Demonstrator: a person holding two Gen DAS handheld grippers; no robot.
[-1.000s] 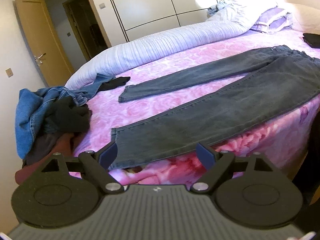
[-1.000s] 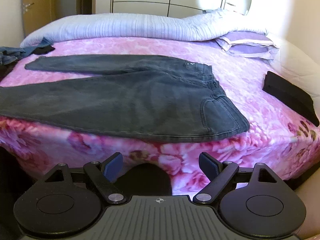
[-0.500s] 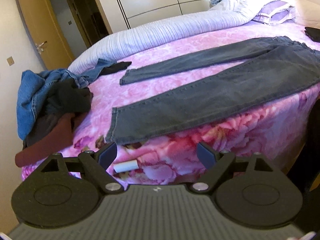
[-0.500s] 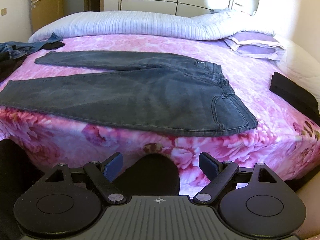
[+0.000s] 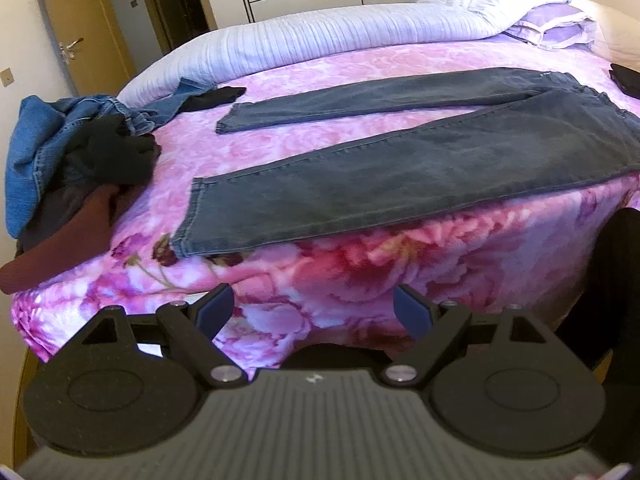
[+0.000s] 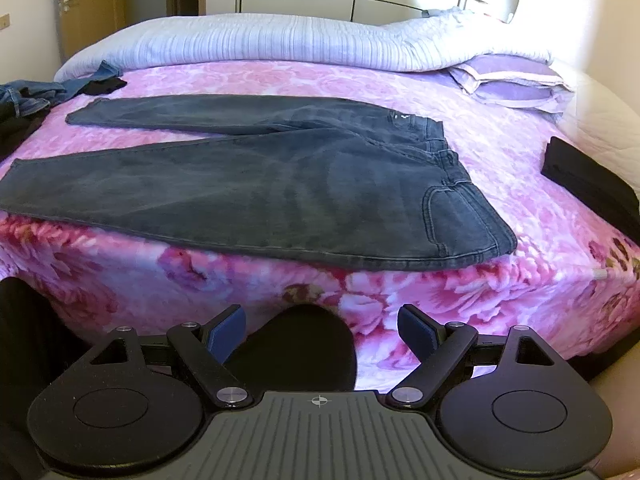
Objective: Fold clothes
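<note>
Dark grey jeans lie flat on the pink floral bed, legs spread toward the left, waistband to the right. The near leg runs along the bed's front edge. My left gripper hangs open in front of the bed's side, below the near leg's hem, holding nothing. My right gripper is open too, off the bed's front edge and below the jeans' seat, with nothing between its fingers.
A heap of clothes in blue denim, black and maroon sits at the bed's left end. A folded black garment lies at the right. A rolled lilac quilt and pillows line the far side. A door stands behind, left.
Both grippers have pulled back and down from the bed, so more of its flowered side shows. The jeans have not moved. Both grippers stay open.
</note>
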